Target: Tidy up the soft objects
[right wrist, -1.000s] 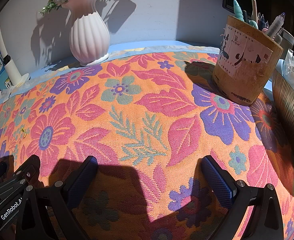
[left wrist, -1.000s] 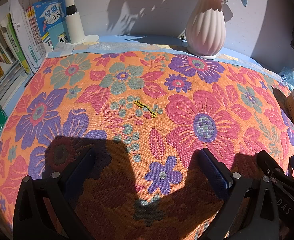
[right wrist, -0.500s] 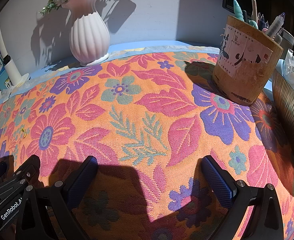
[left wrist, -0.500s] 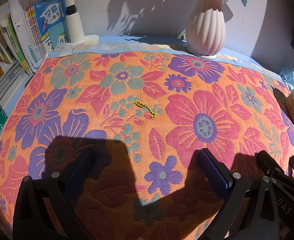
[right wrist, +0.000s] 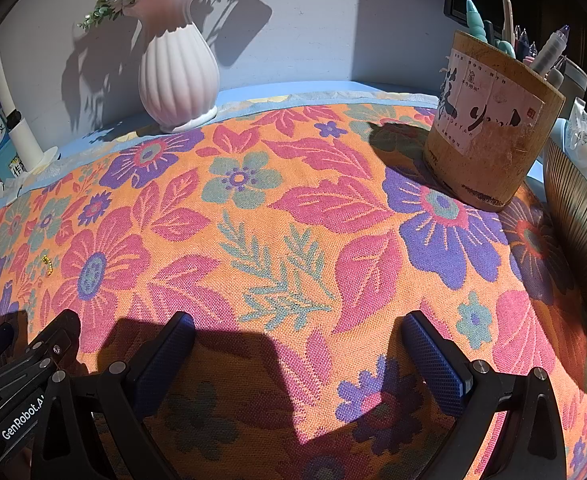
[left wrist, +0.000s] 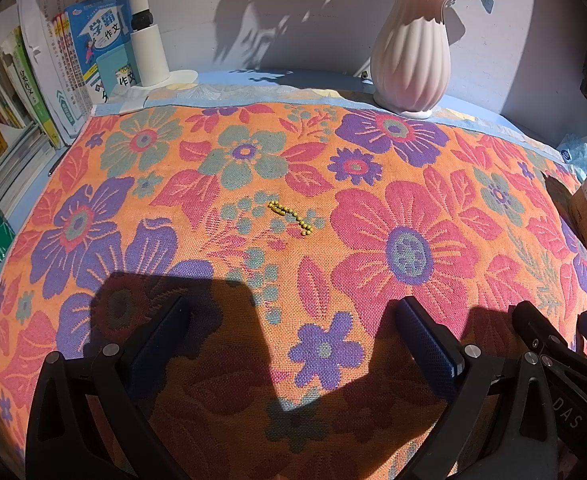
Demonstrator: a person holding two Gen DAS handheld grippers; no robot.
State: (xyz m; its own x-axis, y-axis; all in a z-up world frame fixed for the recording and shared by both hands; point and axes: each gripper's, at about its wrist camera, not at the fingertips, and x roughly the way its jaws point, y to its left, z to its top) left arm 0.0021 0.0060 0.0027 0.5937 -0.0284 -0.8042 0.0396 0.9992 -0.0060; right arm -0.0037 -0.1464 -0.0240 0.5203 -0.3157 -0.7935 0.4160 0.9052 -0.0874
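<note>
left tool [left wrist: 289,344]: hovering low over the floral cloth [left wrist: 413,184], its 2 blue-padded fingers [left wrist: 425,344] standing wide apart, nothing between them.
right tool [right wrist: 297,360]: also spread wide and gripping nothing, sitting just beside the left one over the same cloth.
task's thing: a short yellow bead chain [left wrist: 290,217] is lying loose on the cloth, ahead of the left tool and slightly left of its centre line; in the right wrist view it is showing small at the far left [right wrist: 47,265].
handling: the chain is looking very light, limp and thin; it is likely sagging and swinging once lifted, and the tiny beads may be slipping out of a loose pinch.
where to take hold: probably near the middle of the chain, so that both ends are hanging evenly, with the pads closing across it and pressing slightly into the soft cloth.
surroundings: a ribbed white vase [left wrist: 411,52] is standing at the back of the surface, a bamboo pen holder [right wrist: 489,120] to the right, books [left wrist: 69,60] to the left, all well apart from the chain.
progress: nothing is being grasped yet.
</note>
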